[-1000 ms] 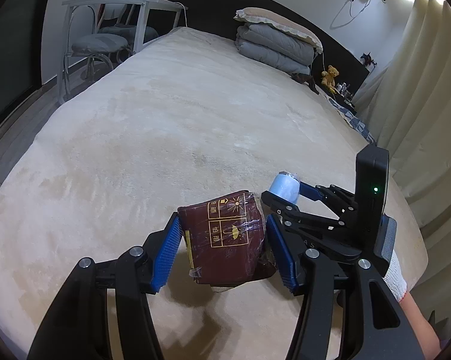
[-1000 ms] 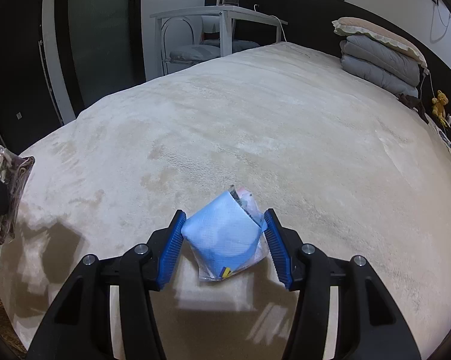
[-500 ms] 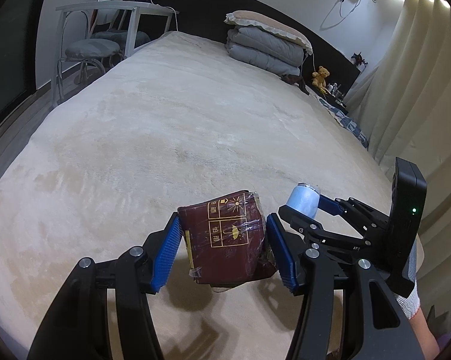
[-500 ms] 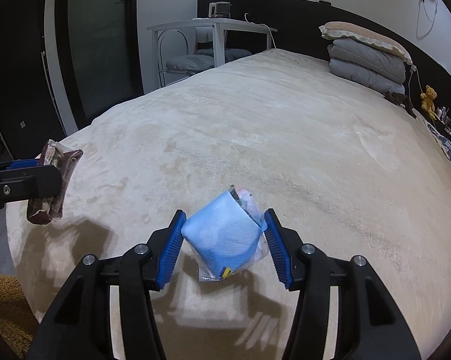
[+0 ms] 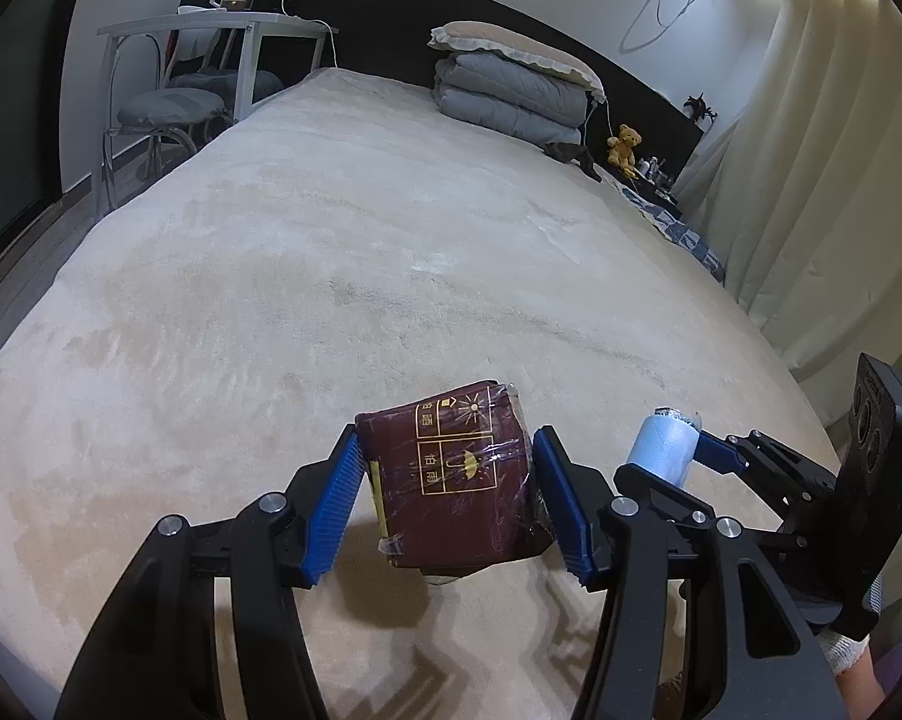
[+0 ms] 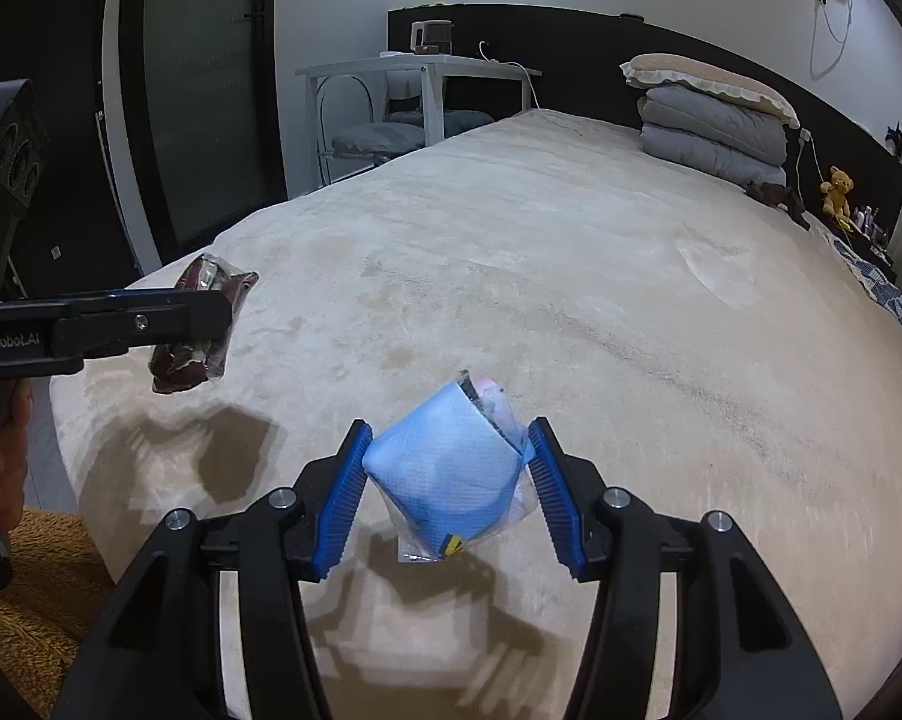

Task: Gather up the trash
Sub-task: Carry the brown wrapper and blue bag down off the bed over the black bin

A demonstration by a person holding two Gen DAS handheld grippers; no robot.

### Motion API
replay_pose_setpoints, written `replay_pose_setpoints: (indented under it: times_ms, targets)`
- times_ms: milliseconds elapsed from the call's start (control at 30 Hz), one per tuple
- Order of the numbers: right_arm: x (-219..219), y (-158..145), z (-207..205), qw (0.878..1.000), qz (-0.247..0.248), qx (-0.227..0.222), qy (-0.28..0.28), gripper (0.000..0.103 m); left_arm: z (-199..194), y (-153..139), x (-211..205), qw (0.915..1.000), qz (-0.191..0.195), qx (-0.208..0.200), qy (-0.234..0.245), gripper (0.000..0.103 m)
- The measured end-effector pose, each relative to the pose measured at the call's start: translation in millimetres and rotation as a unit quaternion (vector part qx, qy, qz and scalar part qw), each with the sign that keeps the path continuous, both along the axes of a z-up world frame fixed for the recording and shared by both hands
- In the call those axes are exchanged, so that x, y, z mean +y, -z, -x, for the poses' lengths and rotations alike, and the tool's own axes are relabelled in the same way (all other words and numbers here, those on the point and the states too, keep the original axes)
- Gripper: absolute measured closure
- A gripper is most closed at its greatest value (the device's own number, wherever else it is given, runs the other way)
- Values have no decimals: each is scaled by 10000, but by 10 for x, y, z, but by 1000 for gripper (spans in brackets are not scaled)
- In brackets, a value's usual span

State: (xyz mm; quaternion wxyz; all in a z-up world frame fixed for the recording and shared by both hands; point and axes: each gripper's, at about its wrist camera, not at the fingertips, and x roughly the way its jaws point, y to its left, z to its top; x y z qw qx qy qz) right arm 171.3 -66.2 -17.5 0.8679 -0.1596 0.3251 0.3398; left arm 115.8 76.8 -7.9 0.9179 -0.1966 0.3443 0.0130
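While each hand-held gripper clamps one item, left (image 5: 447, 492) grips a maroon packet (image 5: 460, 480), right (image 6: 447, 489) a blue packet (image 6: 444, 480).

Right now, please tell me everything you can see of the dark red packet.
The dark red packet is a soft, blocky pack wrapped in crinkled clear film, with gold line symbols, a sun and an umbrella, printed on its face. The left gripper is shut on it, blue pads pressing both sides. It hangs above the beige bed, touching only the pads.

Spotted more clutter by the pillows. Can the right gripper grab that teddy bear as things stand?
Probably not: the right gripper is shut on the blue packet, and the teddy bear sits at the bed's far end.
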Motion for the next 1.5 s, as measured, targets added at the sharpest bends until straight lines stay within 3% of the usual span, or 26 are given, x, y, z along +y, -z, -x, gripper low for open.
replay_pose_setpoints:
  times_ms: [833,1500]
  targets:
    - [-615,64,831,9996,-100,192,187,49,808,205,-769,9960,62,22,886,48]
    - [-979,423,1363,9976,92,659,190,49,1221,625,-1185,9877,68,578,1450,48]
